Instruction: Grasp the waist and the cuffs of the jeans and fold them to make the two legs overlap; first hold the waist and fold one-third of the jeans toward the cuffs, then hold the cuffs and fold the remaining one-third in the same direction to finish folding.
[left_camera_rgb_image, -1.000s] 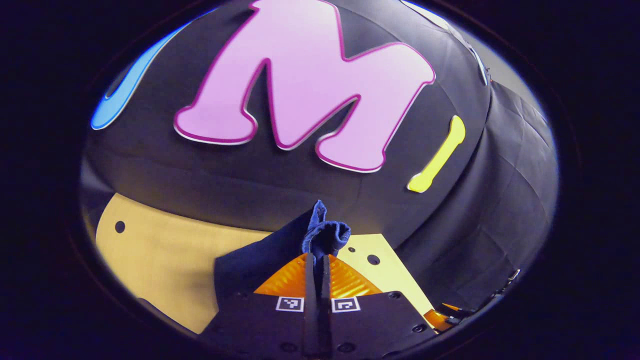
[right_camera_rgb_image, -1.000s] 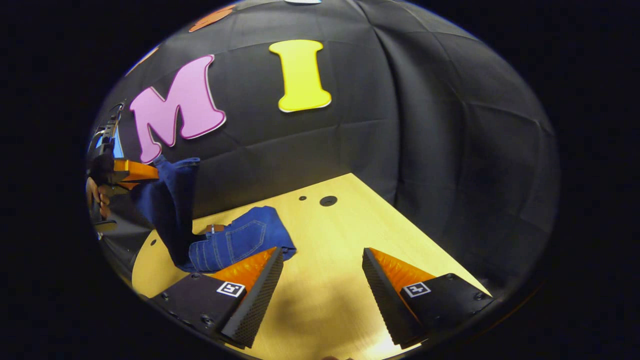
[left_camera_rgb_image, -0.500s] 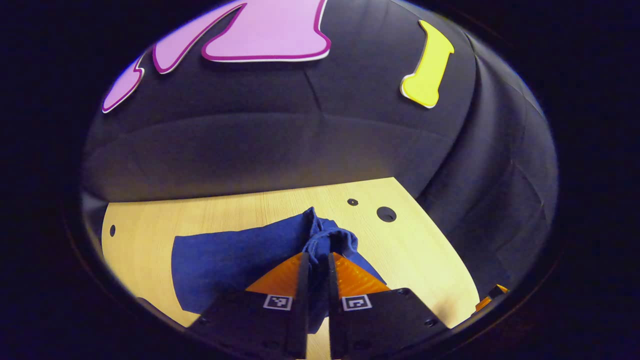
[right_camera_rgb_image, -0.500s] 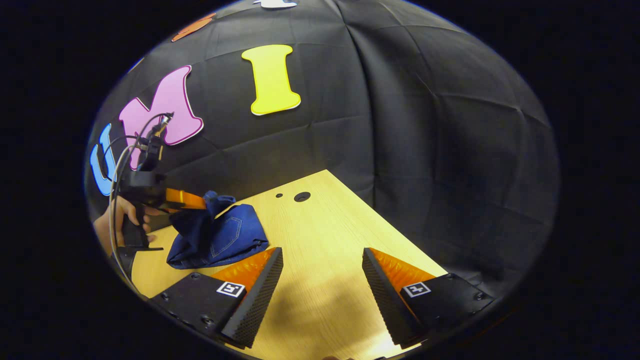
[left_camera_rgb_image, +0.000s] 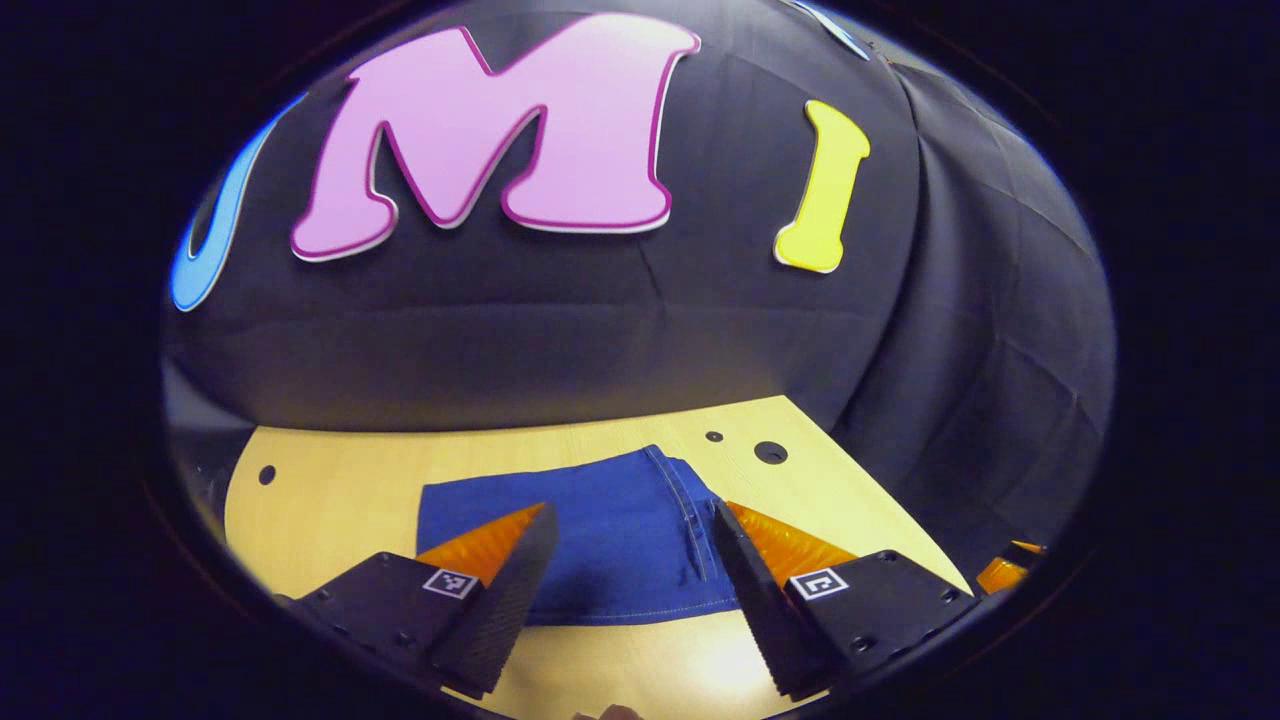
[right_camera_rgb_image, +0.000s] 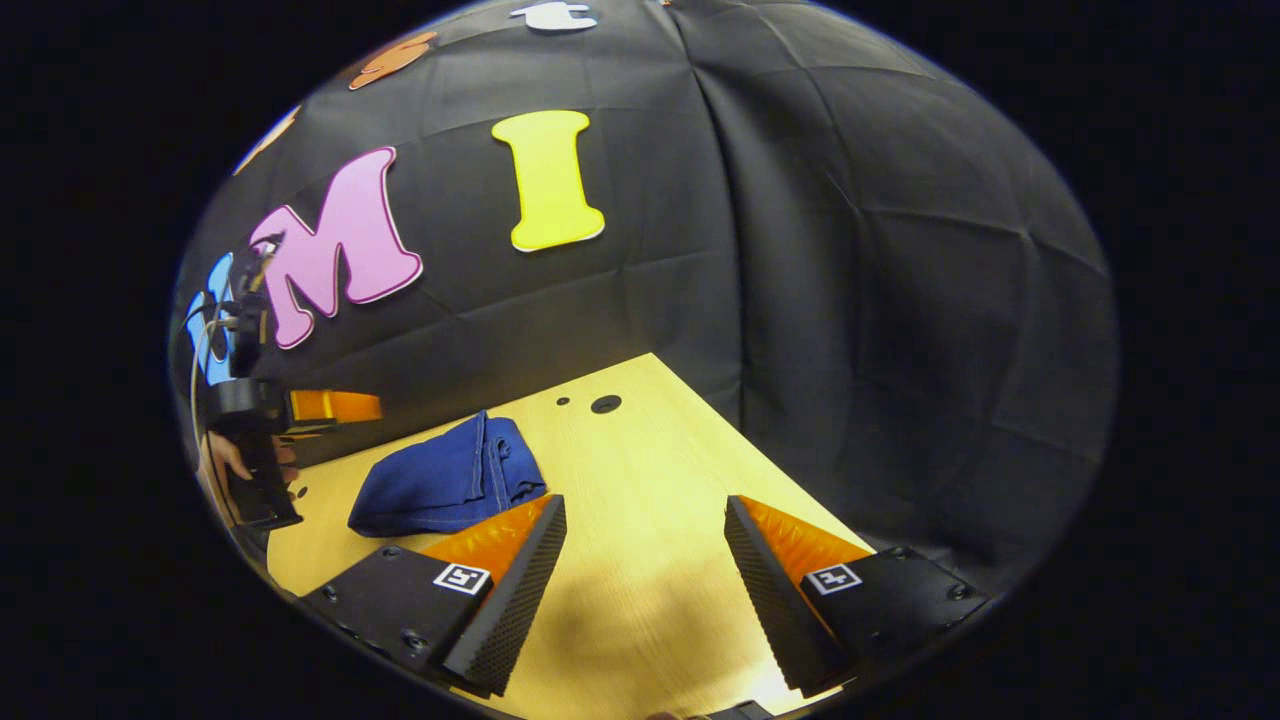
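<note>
Holding both tools apart from the cloth, we judge the folding finished or nearly so: the jeans (left_camera_rgb_image: 610, 535) lie as a compact, flat bundle on the wooden table (right_camera_rgb_image: 650, 600), toward its far side near the two holes (right_camera_rgb_image: 604, 404) by the booth wall, with a stitched seam running along the bundle's right portion. Our left gripper (left_camera_rgb_image: 628, 580) hangs over the bundle with its jaws spread wide and nothing between them, the denim showing through the gap; we read that as a release stance, open enough that no fabric can catch on the ridged pads (left_camera_rgb_image: 505, 600). In the right gripper view that tool, with the hand (right_camera_rgb_image: 225, 460) that carries it, sits above the table's left edge, level with the bundle and just beside it. Our right gripper (right_camera_rgb_image: 645, 590) also stands wide and empty over bare wood toward the near edge, well apart from the jeans, probably kept there so it neither shades nor disturbs the stack. Whether the layers line up evenly underneath we cannot tell.
</note>
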